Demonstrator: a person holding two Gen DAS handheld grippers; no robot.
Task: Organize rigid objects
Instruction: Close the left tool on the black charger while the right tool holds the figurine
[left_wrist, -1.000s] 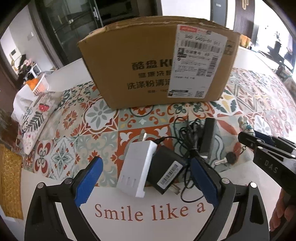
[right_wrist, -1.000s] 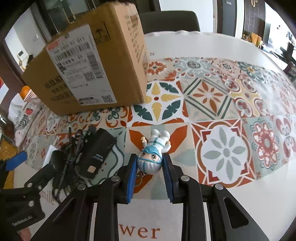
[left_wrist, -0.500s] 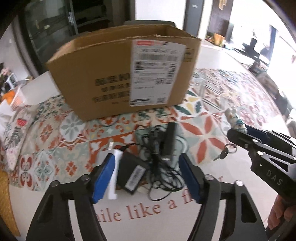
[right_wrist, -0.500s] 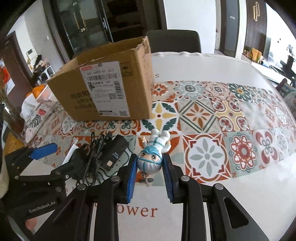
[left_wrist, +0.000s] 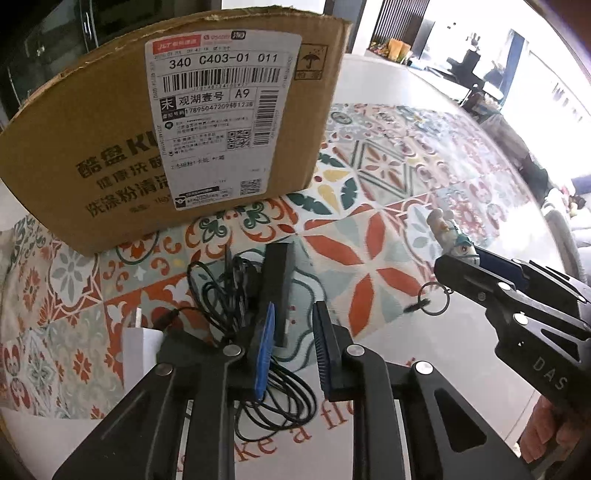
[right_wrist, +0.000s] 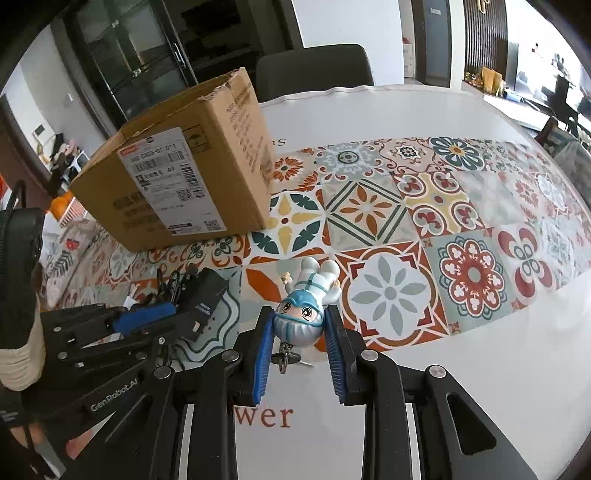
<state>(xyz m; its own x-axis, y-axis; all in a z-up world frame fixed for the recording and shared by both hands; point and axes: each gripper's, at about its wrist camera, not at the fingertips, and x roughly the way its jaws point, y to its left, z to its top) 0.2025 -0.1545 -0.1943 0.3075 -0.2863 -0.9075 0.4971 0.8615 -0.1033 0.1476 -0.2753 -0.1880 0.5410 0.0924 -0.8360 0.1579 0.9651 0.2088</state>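
Observation:
My right gripper (right_wrist: 298, 328) is shut on a small astronaut-like figurine keychain (right_wrist: 306, 306) and holds it above the table; its key ring (left_wrist: 433, 299) hangs below. My left gripper (left_wrist: 293, 334) has its jaws close together around a flat black adapter (left_wrist: 279, 291) with tangled black cables (left_wrist: 229, 295); contact is unclear. A white charger (left_wrist: 138, 347) lies at its left. An open cardboard box (left_wrist: 177, 136) stands behind the pile; it also shows in the right wrist view (right_wrist: 184, 177).
A patterned tile tablecloth (right_wrist: 406, 221) covers the round white table. A dark chair (right_wrist: 314, 70) stands behind the table. A patterned cushion (right_wrist: 62, 258) lies at the far left.
My left gripper has narrowed its jaws and moved in over the black adapter. My right gripper has lifted the figurine higher off the table.

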